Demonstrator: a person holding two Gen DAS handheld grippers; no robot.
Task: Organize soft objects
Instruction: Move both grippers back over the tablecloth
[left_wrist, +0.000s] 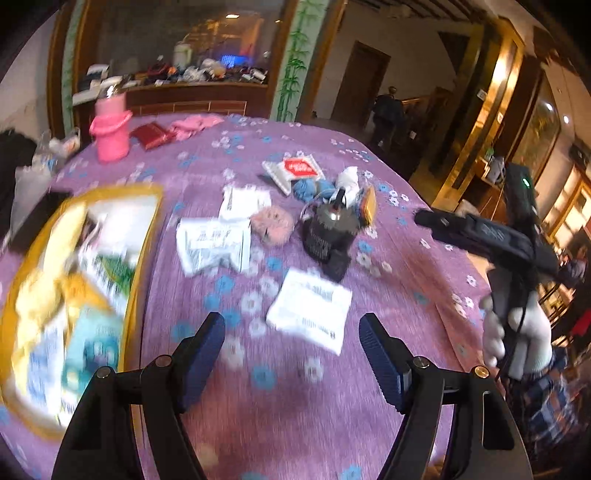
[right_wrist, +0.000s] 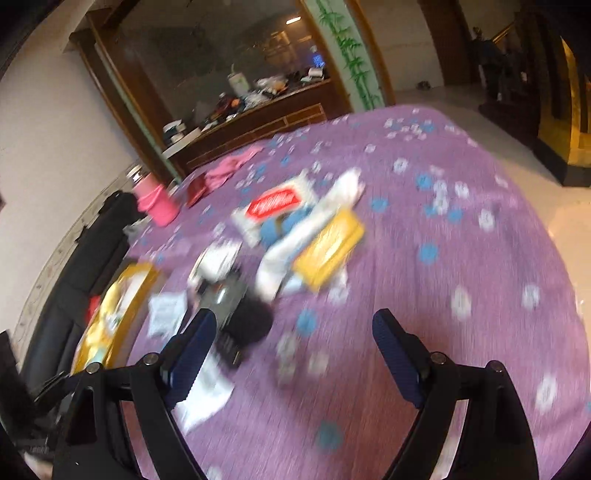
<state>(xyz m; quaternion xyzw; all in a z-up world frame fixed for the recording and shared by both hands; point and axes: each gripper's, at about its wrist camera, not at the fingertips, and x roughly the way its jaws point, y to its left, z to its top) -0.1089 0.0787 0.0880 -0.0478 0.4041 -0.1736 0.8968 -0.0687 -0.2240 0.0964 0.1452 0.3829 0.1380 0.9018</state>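
- The purple flowered cloth (left_wrist: 388, 236) covers the whole table and carries everything below.
- The yellow-rimmed tray (left_wrist: 146, 229) lies at the cloth's left side, blurred, with packets piled inside it.
- The left gripper (left_wrist: 291, 350) hangs above bare cloth with its jaws wide apart; nothing sits between them and they touch nothing.
- The right gripper (right_wrist: 295, 350) is likewise spread wide and empty, above the cloth; in the left wrist view a white-gloved hand (left_wrist: 517, 339) holds it at the right edge.
- A flat white packet (left_wrist: 310, 314) lies just beyond the left gripper's fingertips.
- A second white packet (left_wrist: 212, 245) lies further in, crumpled, with a fuzzy pink soft item (left_wrist: 273, 225) touching its right side.
- A dark grey knitted item (left_wrist: 328, 232) sits right of the pink one.
- Behind it cluster a red-labelled white packet (left_wrist: 295, 170), a blue yarn ball (left_wrist: 306, 188) and a yellow packet (right_wrist: 328, 247).
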